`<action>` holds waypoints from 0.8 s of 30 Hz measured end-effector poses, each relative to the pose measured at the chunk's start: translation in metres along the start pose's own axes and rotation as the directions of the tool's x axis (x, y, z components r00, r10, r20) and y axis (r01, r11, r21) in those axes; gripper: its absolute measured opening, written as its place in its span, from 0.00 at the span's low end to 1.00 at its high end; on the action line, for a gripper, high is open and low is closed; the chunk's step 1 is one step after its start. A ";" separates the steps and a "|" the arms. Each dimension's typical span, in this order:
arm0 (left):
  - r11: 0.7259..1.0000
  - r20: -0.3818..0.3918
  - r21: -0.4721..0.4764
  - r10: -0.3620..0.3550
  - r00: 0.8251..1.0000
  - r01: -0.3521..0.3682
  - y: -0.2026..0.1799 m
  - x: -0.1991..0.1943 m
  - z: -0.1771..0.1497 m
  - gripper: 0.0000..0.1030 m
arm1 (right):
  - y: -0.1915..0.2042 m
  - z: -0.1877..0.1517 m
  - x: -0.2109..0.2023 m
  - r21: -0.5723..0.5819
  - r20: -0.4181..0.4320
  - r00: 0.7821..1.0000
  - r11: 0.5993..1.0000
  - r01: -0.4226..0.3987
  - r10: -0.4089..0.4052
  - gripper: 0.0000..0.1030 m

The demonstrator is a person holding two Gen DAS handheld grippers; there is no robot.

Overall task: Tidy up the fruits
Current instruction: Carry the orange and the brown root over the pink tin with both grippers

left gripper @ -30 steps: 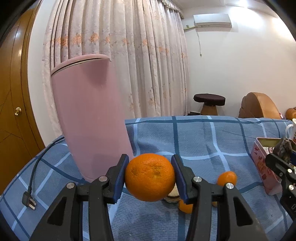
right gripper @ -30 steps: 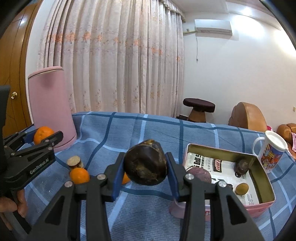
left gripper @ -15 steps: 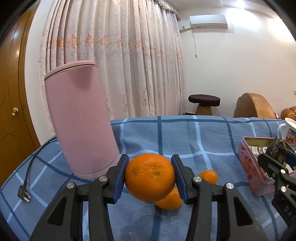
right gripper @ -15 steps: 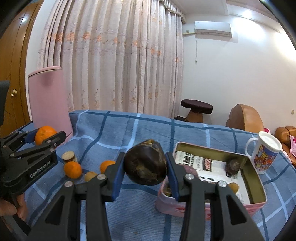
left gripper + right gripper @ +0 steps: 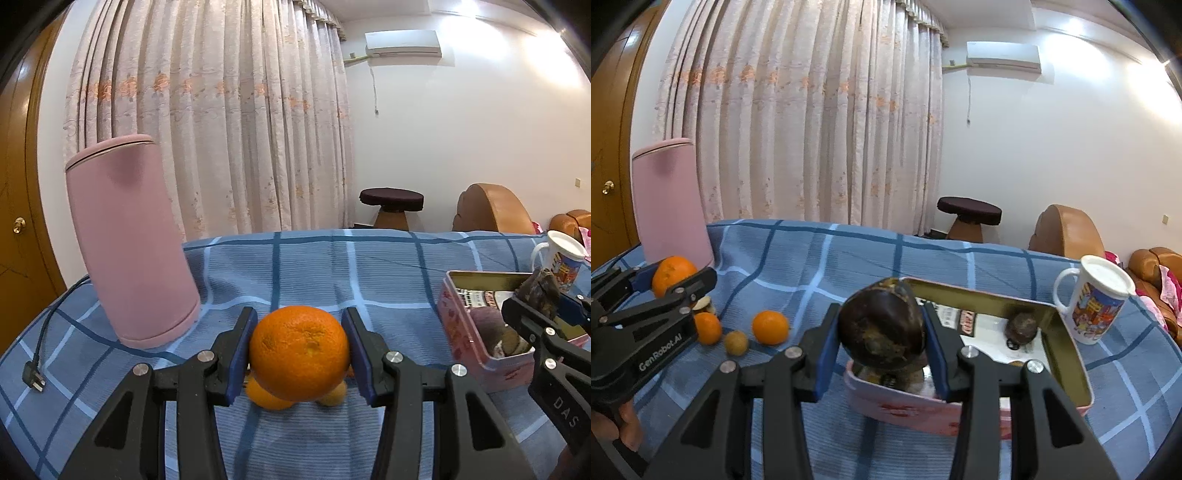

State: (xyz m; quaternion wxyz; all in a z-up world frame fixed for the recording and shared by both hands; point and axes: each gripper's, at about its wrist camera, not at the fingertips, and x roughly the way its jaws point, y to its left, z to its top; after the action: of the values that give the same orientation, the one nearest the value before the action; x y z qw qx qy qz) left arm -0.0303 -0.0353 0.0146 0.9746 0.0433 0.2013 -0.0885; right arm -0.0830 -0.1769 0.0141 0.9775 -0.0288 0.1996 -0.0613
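My left gripper (image 5: 299, 356) is shut on a large orange (image 5: 300, 357), held above the blue checked cloth; the same orange (image 5: 673, 270) shows at the left of the right wrist view. My right gripper (image 5: 882, 332) is shut on a dark brown round fruit (image 5: 882, 328), held over the near end of a pink tin (image 5: 1067, 354). The tin holds another dark fruit (image 5: 1021, 325) and printed paper. On the cloth lie two small oranges (image 5: 770, 327) (image 5: 708, 328) and a small tan fruit (image 5: 736, 342).
A tall pink cylinder (image 5: 129, 240) stands at the left of the table, with a black cord and plug (image 5: 33, 376) beside it. A white printed mug (image 5: 1097, 299) stands right of the tin. A stool (image 5: 969, 218) and brown seats lie beyond the table.
Both grippers have moved rightward across the table with their fruits. The pink tin has come under my right gripper, and the pink cylinder has slid away to the left.
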 end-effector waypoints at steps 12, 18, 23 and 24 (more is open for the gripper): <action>0.999 0.002 0.024 -0.045 0.999 0.045 -0.038 -0.002 0.004 0.48 | -0.035 -0.002 -0.003 0.002 0.001 0.999 0.999 0.042 -0.042 0.44; 0.997 0.002 0.034 -0.067 0.998 0.067 -0.057 -0.001 0.005 0.48 | -0.052 -0.001 -0.002 0.012 -0.001 0.998 0.998 0.066 -0.066 0.44; 0.995 0.000 0.046 -0.085 0.996 0.085 -0.071 0.000 0.006 0.48 | -0.069 -0.001 -0.002 0.028 0.001 0.996 0.996 0.088 -0.088 0.44; 0.995 0.001 0.046 -0.088 0.996 0.088 -0.073 0.000 0.007 0.48 | -0.073 -0.001 -0.002 0.035 0.001 0.996 0.995 0.092 -0.092 0.44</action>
State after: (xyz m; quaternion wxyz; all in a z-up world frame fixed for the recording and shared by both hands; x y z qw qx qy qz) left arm -0.0417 -0.1074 0.0174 0.9688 0.0566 0.1996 -0.1358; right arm -0.0929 -0.2493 0.0197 0.9743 -0.0213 0.1956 -0.1098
